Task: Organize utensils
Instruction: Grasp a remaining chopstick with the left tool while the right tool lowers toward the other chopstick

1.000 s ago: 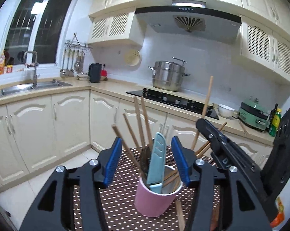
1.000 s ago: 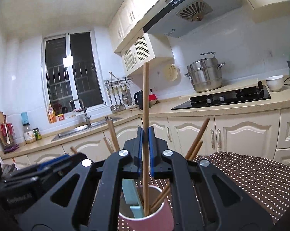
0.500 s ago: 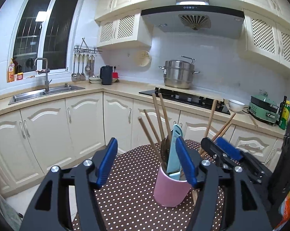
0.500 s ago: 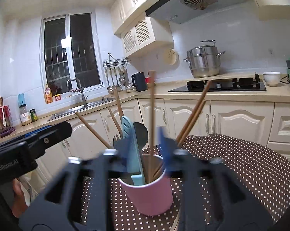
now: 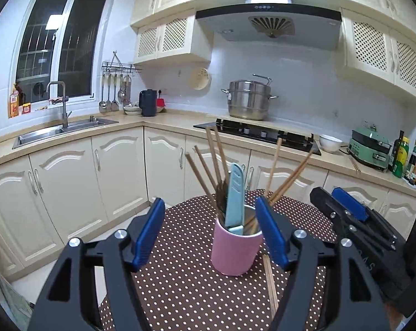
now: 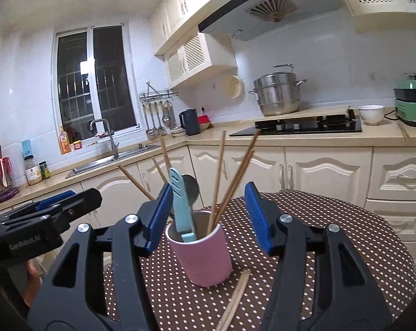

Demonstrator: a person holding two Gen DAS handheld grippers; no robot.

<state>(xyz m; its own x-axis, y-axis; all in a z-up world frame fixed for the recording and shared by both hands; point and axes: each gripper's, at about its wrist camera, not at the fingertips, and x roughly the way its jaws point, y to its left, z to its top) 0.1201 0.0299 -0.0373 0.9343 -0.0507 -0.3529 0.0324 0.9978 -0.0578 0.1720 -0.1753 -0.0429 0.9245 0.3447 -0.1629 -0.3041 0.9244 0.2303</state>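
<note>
The right gripper (image 6: 206, 218) stands with its jaws apart and nothing pinched between the blue pads; the pink cup (image 6: 201, 253) sits just ahead of it and slightly below, framed by the two fingers but not touched. The left gripper (image 5: 209, 230) has its jaws opening, also empty, with the same pink cup (image 5: 235, 248) ahead and toward its right finger. In the cup stand several wooden chopsticks (image 6: 235, 176) fanned out at a slant, a pale blue utensil handle (image 6: 181, 207) and a dark utensil behind it. My reading is that a chopstick has just been dropped in and the step in hand is fetching the next loose piece: a pair of chopsticks (image 6: 235, 298) lies flat on the dotted tablecloth (image 6: 332, 220), touching or just beside the cup's foot, below the right gripper. The next move likely calls for dipping low and pinching those thin sticks off the cloth without nudging the cup. Room is open to the right of the tool; the round table's edge curves close on the left, where the other gripper crowds in.
</note>
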